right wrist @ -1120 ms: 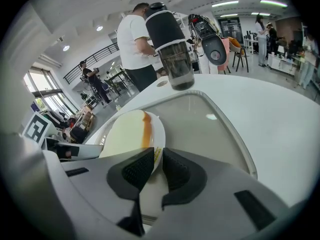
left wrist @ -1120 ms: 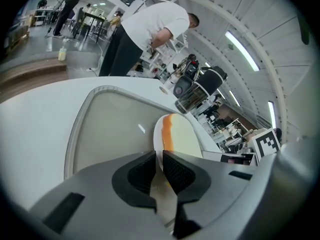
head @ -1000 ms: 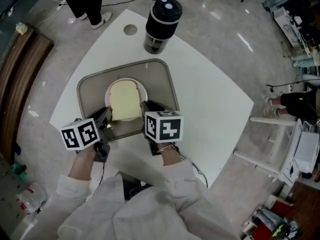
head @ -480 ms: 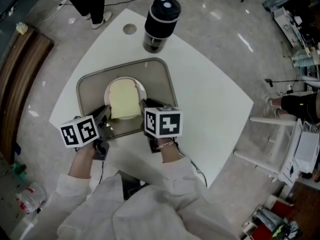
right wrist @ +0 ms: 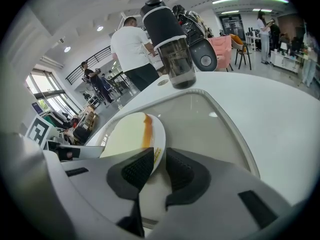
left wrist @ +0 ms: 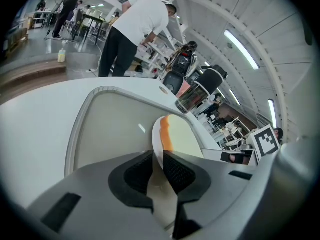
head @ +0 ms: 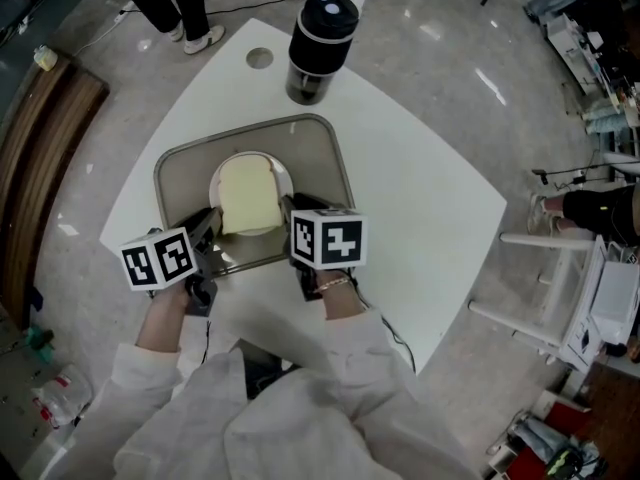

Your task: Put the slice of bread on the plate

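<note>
I am working in what looks like a big open lab or workshop hall, not a home. Long strip lights point(left wrist: 241, 48) are running along a high curved ceiling, and a polished grey floor point(head: 450, 58) is spreading all round my white worktop point(head: 420, 198). People are standing at benches beyond it, one in a white shirt point(left wrist: 137, 24) bending over a bench. Crates and gear point(head: 590, 28) are crowding the floor's edge near a white rack point(head: 600, 298). Square-marker cubes are riding on my left hand-held gripper point(head: 210, 223) and right hand-held gripper point(head: 291, 210).
</note>
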`<state>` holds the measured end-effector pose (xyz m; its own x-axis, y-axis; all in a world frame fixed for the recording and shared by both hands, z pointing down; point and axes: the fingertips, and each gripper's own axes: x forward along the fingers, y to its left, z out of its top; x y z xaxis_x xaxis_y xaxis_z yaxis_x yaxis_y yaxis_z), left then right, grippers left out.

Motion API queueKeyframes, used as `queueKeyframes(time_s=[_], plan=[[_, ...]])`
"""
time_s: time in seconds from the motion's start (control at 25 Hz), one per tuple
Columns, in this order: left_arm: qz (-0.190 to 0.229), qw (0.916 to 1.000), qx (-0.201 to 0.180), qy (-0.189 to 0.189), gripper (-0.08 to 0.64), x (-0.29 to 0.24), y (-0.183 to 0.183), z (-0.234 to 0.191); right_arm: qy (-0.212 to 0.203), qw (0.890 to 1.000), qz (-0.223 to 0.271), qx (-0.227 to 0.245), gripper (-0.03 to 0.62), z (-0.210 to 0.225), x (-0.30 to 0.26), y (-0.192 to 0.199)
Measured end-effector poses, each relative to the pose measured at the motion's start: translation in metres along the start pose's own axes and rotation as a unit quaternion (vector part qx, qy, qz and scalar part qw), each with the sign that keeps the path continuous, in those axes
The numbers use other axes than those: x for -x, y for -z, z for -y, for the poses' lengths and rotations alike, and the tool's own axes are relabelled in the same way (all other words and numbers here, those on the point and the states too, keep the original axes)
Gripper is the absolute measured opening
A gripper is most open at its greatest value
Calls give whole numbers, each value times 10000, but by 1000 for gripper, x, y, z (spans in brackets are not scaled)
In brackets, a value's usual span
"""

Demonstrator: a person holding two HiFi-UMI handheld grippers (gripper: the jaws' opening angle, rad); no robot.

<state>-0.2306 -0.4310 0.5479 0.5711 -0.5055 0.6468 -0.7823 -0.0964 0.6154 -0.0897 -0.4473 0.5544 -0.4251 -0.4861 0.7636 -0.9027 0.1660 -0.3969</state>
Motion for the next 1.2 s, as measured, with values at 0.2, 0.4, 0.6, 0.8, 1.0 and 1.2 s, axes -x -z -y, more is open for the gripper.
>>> queueKeyframes(time_s=[0.2, 0.4, 0.6, 0.8, 1.0, 1.2], plan=[[96, 9999, -70, -82, 52, 2, 0, 0, 167, 9995, 88, 239, 74, 1, 4, 0], [301, 9995, -45, -126, 57, 10, -1, -1, 217, 9990, 193, 331, 74, 0, 12, -3], [478, 9988, -107, -34, 57, 21, -1, 7, 184, 9986, 411, 290, 72, -2, 28, -3], [796, 9967, -160, 45, 57, 41, 1, 22, -38, 9956, 662, 663, 72, -14, 54, -3], [1153, 9923, -363, 265, 55, 69, 10, 47, -476, 9901, 1007, 856, 71, -37, 87, 2], [1346, 9875, -596, 563, 55, 91, 35, 82, -1003, 9813, 1279, 1032, 41, -53, 122, 19]])
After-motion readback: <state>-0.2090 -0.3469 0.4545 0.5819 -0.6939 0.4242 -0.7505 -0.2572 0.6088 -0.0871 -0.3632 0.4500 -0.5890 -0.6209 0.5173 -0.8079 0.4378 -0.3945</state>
